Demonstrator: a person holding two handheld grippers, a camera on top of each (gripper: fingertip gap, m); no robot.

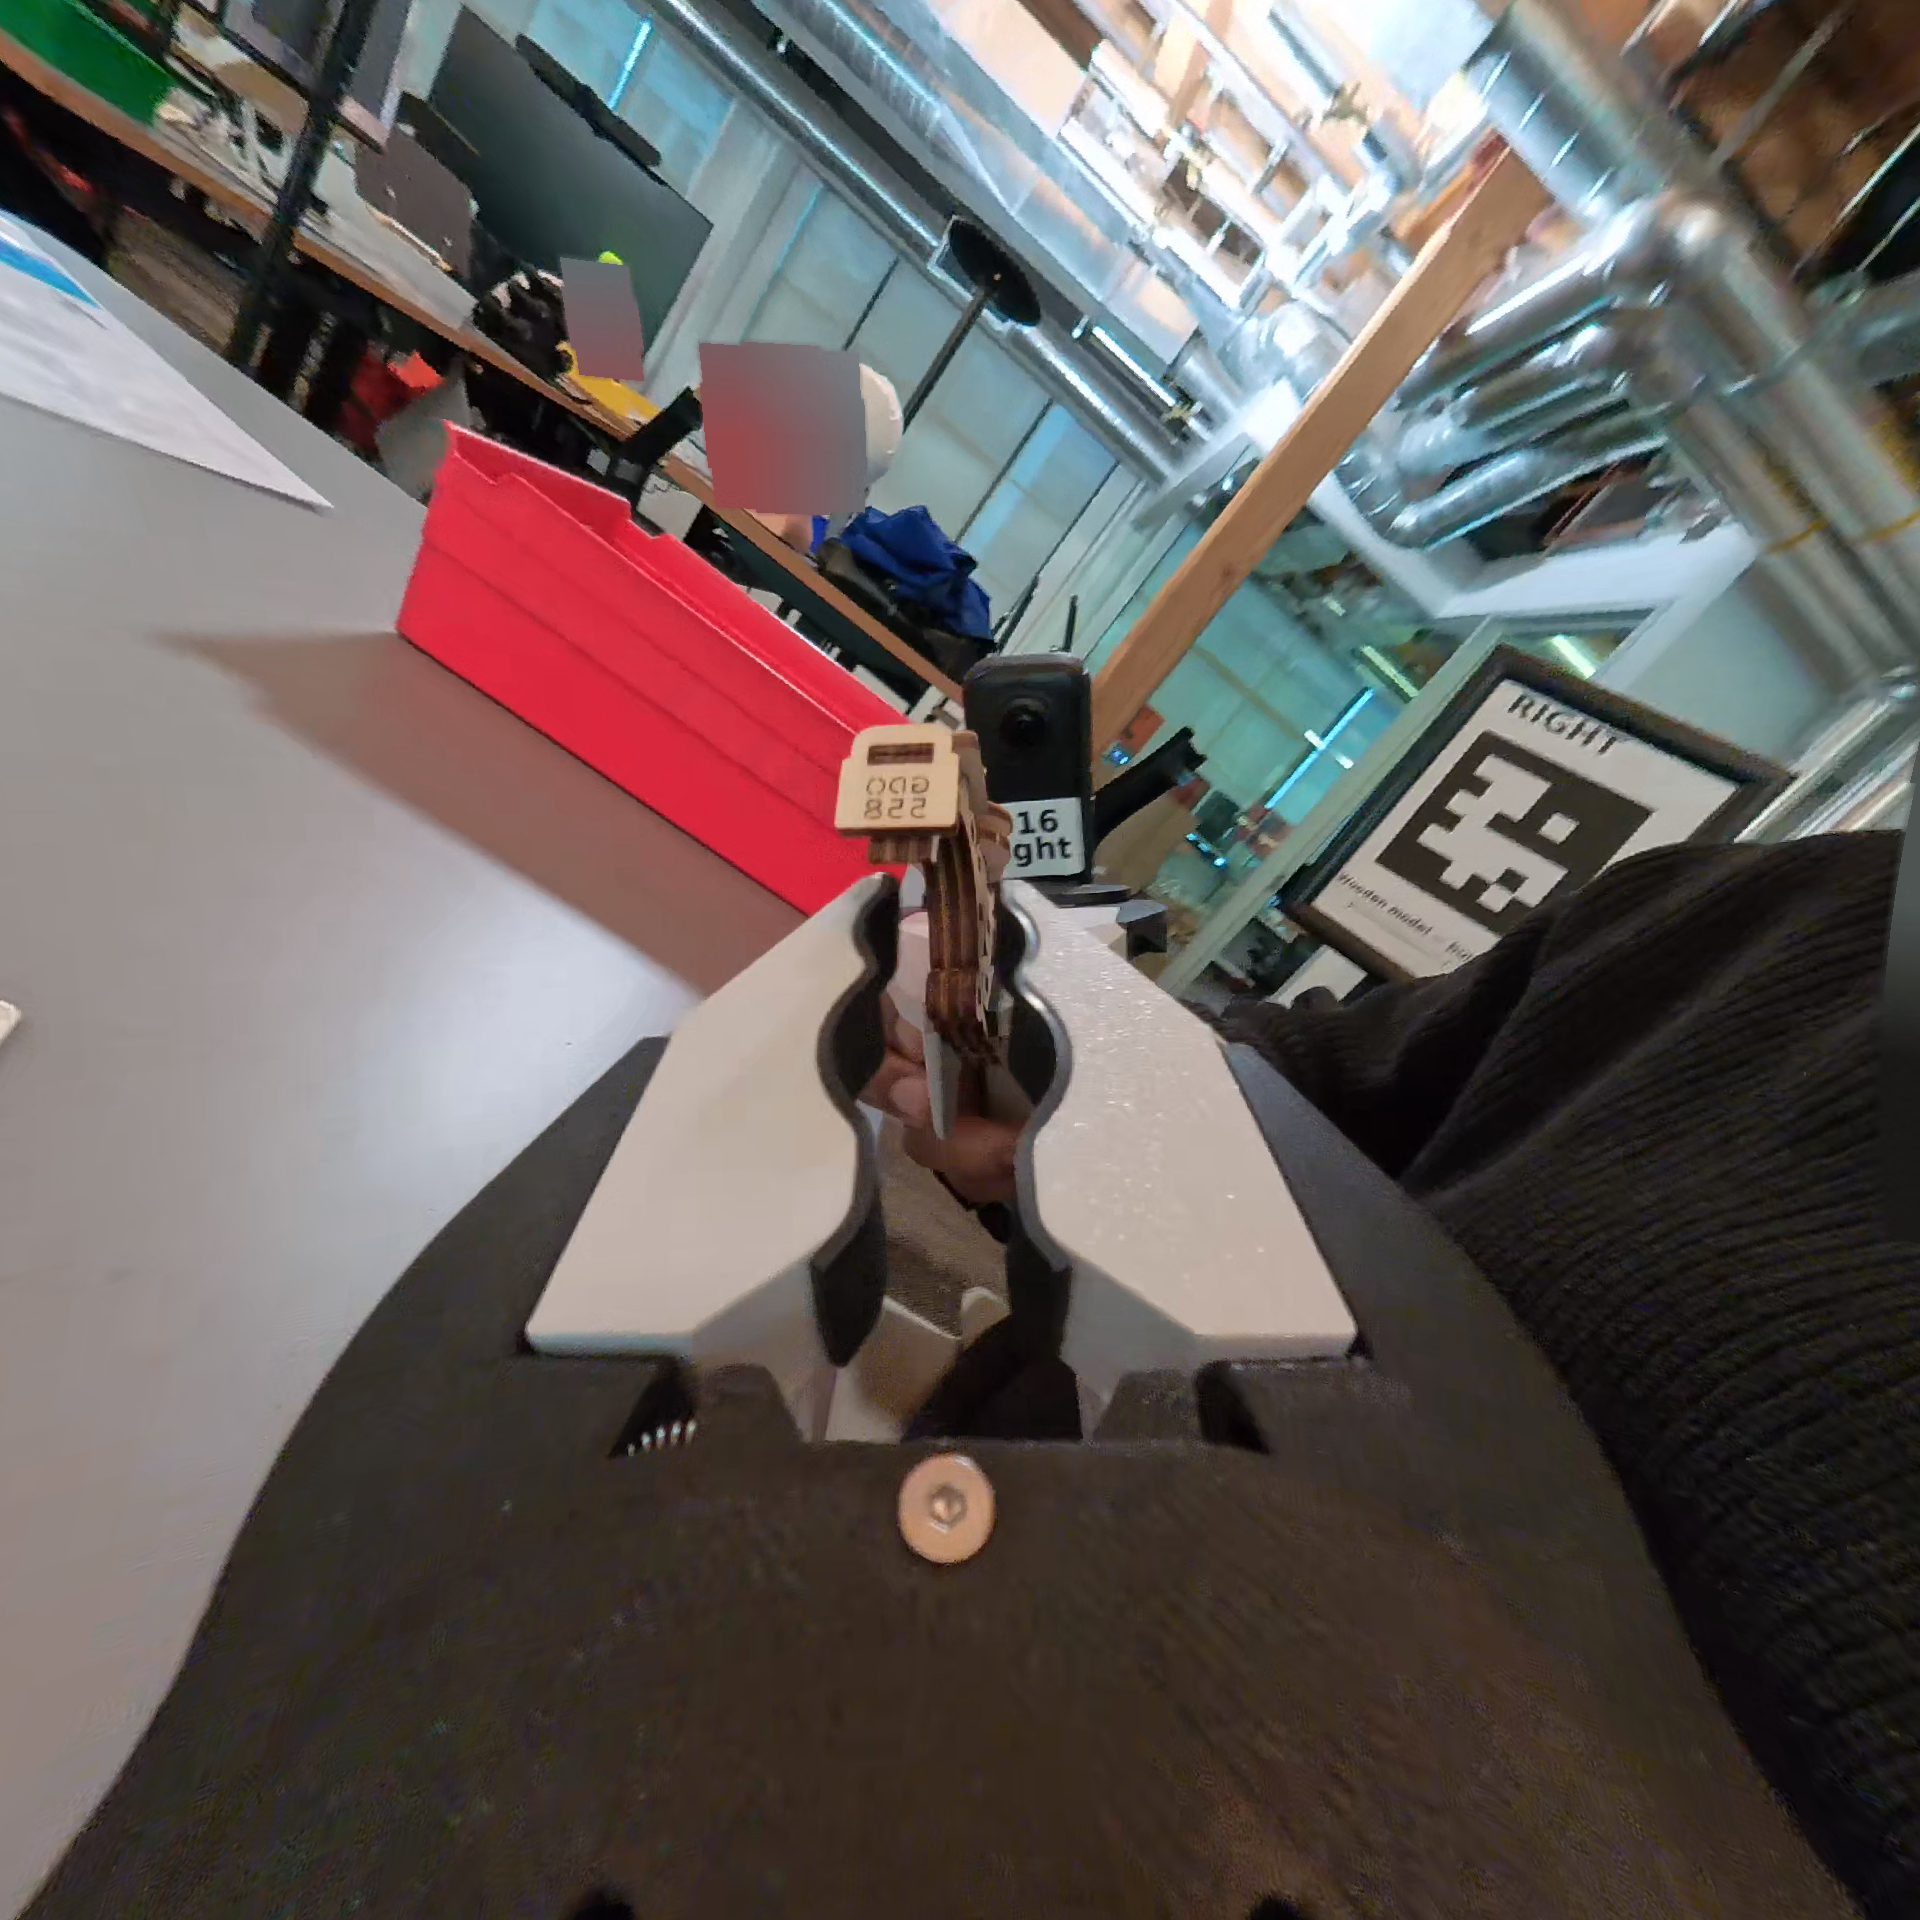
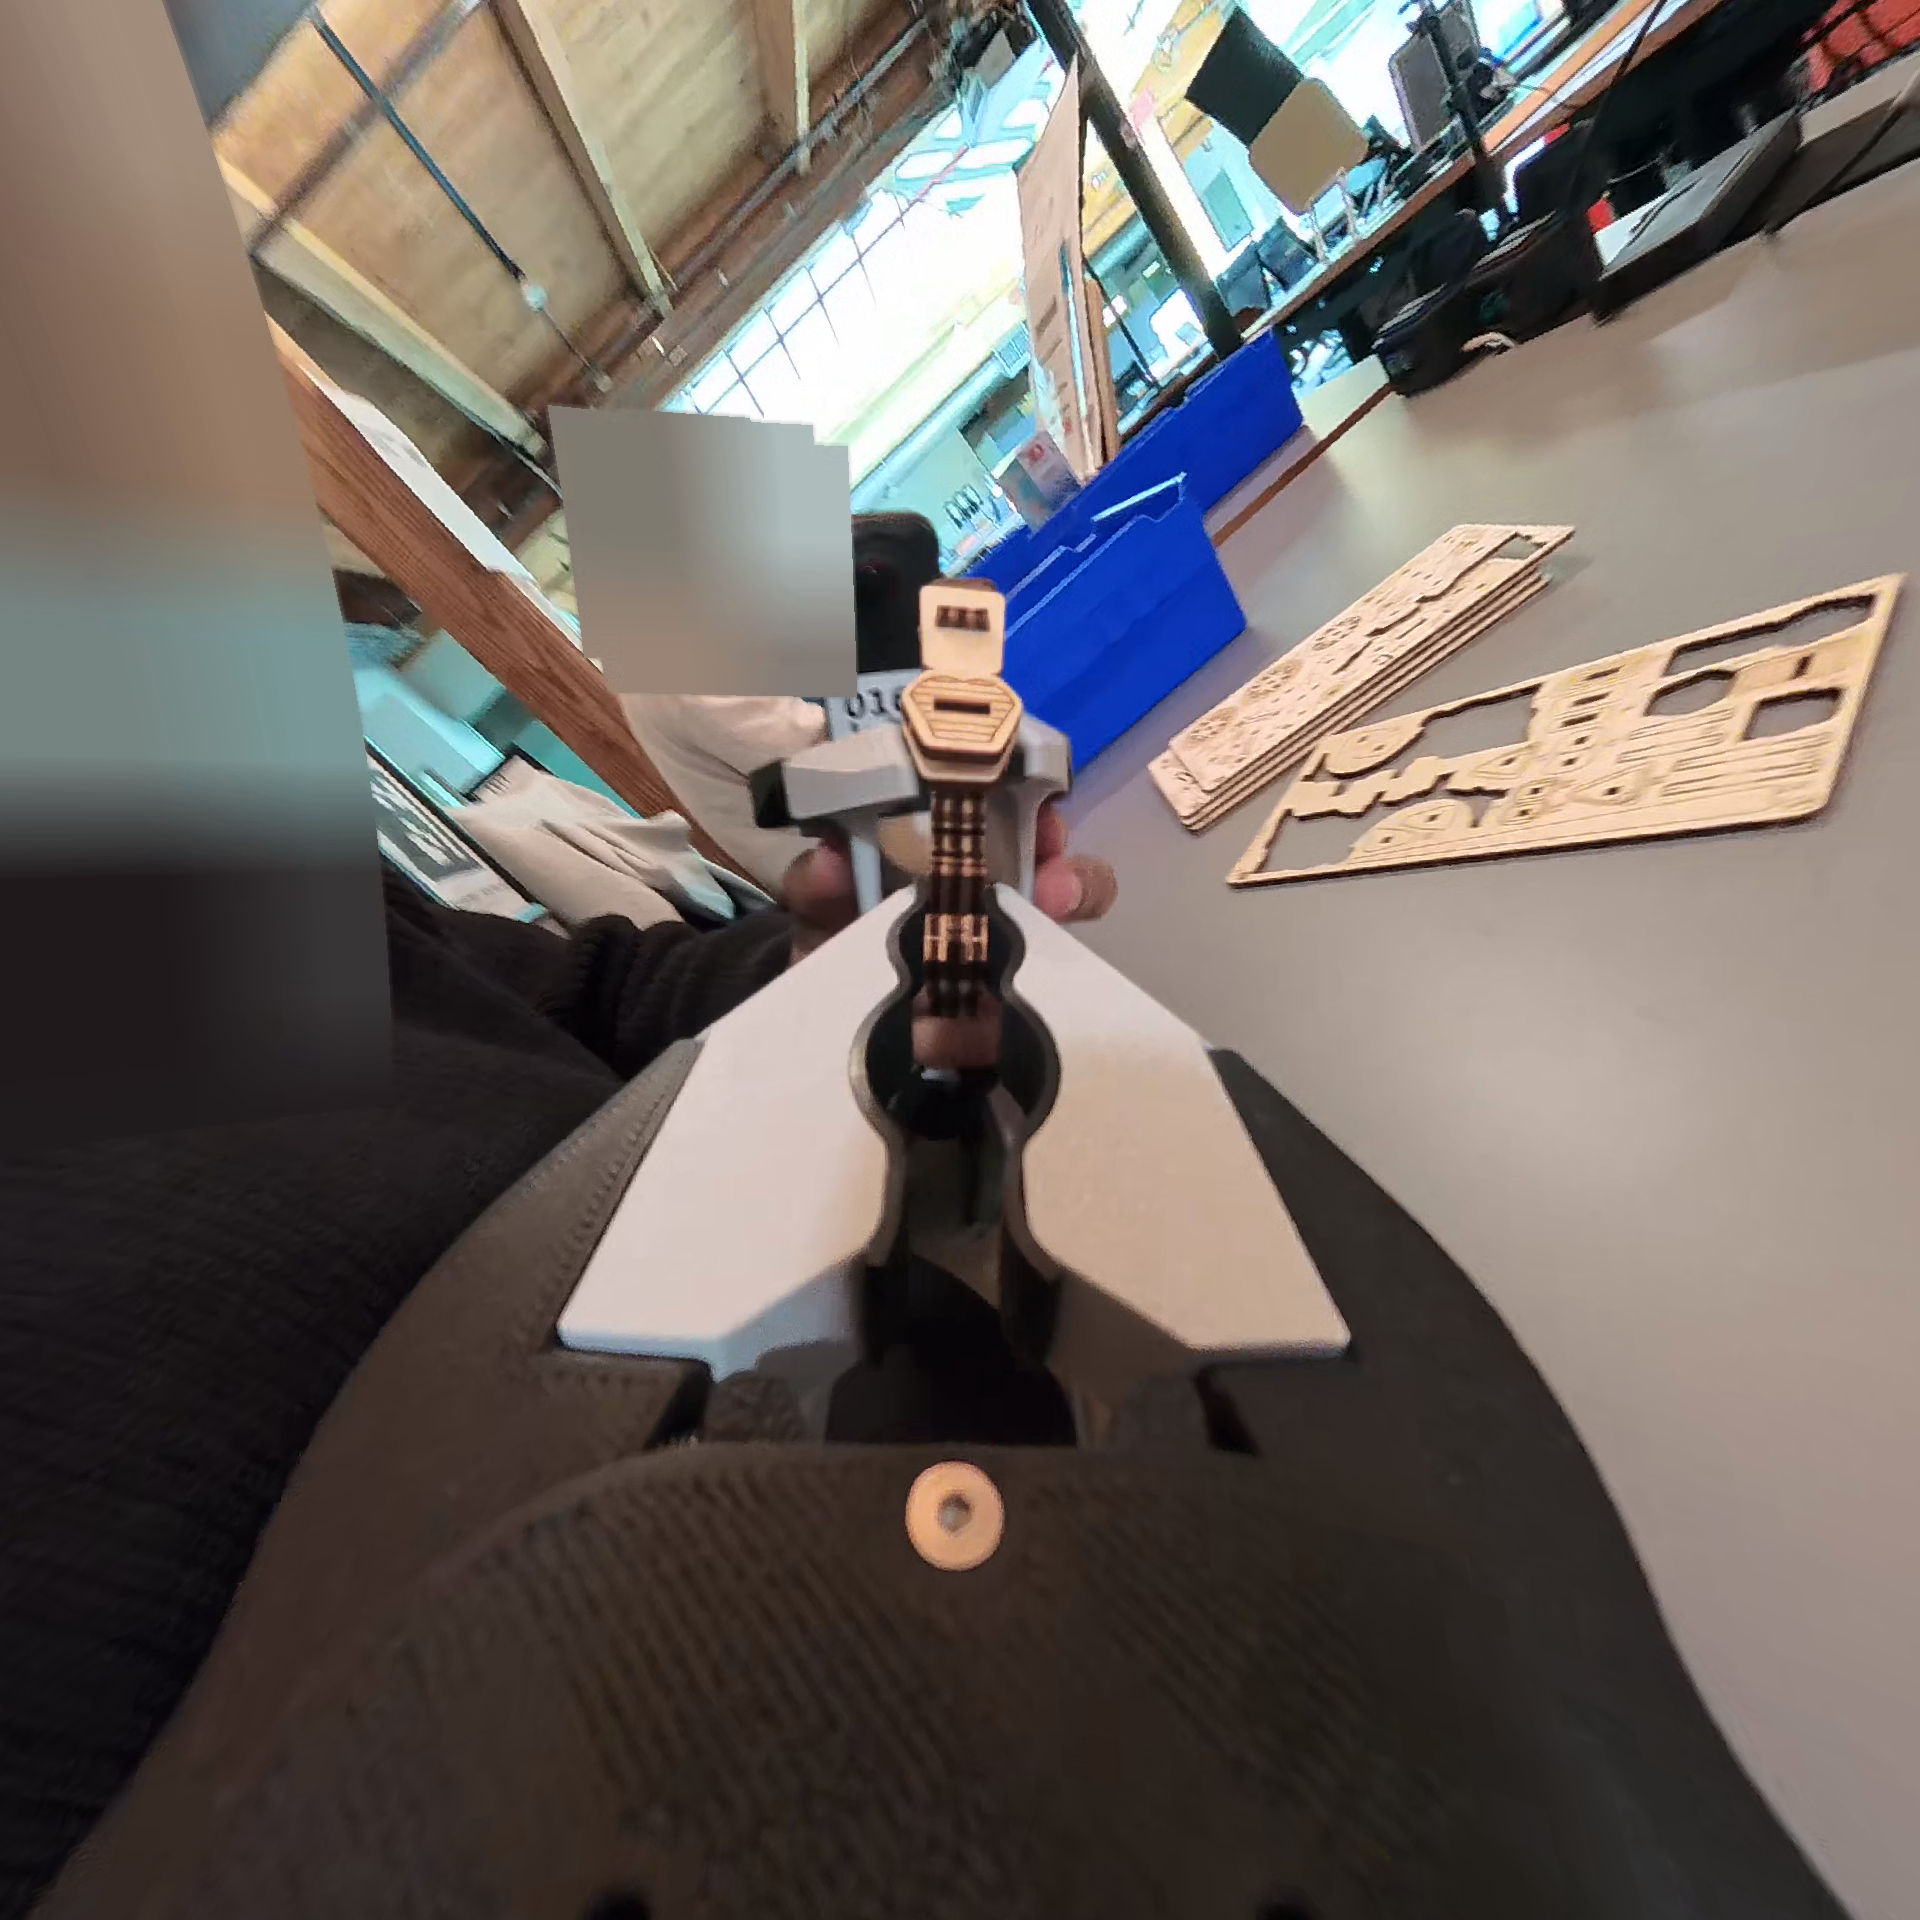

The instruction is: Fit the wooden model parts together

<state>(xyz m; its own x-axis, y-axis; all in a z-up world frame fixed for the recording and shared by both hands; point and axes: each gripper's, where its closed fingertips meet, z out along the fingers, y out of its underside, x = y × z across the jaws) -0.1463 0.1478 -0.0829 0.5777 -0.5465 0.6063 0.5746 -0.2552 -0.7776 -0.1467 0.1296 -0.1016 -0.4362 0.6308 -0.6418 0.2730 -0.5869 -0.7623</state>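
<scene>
Wooden model [image 1: 940,904] sits at the centre of both views, pinched between both pairs of tongs: left gripper [image 1: 951,894] and right gripper [image 2: 961,904] each clamp it. Red bin [image 1: 623,644] lies upper left; wooden sheets [image 2: 1538,748] lie at right on the table [image 2: 1558,1039].

You hold a layered wooden model assembly [image 1: 951,935] clear of the desk [image 2: 1558,1039], its dark laser-cut edges stacked together and a pale flat tab [image 1: 902,795] on top. Two groups of pale wooden part sheets lie flat on that desk: a stack [image 2: 1351,675] and, just beside it, a single sheet [image 2: 1579,738] with many pieces already punched out.
</scene>
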